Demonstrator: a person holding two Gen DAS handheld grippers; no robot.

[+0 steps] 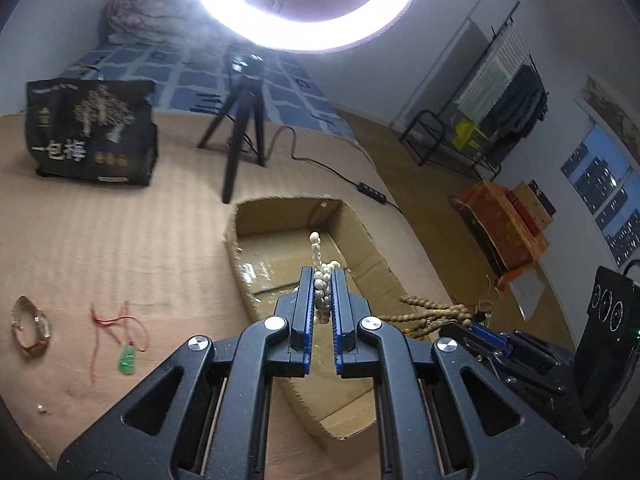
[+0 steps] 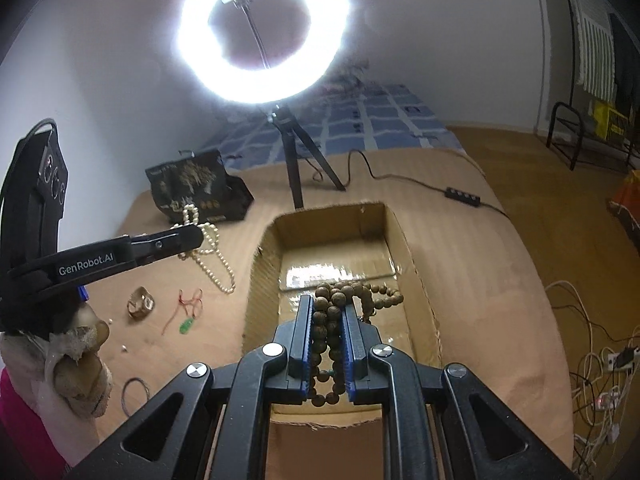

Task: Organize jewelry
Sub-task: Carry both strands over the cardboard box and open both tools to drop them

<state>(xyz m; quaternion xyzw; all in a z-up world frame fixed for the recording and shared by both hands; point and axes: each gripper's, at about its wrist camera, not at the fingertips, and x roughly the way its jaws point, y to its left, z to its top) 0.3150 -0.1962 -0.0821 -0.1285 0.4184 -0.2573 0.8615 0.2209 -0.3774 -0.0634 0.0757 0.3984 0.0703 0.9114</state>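
A tan cardboard sheet is spread over the bed, lit by a ring light on a small black tripod at its far edge.

The left gripper is clamped on a white pearl necklace; the beads are bunched between the blue pads, with a short run sticking up past the tips. In the right wrist view the rest of the strand hangs in loops beneath that gripper, seen against the cardboard sheet to the left of the box, though whether it touches the sheet I cannot tell.

The right gripper is closed on a brown wooden bead string, several loops squeezed between its fingers and a loop spilling forward above the floor of the open cardboard box. Whether the beads touch the box floor I cannot tell.

Out on the sheet to the left lie a green pendant on a red cord, a bangle beside it, and a tiny pale bead nearer the edge. A thin wire ring lies close to the person's gloved hand.

Farther back, a black printed bag stands on the sheet near the tripod, and a black cable with an inline switch runs off to the right.
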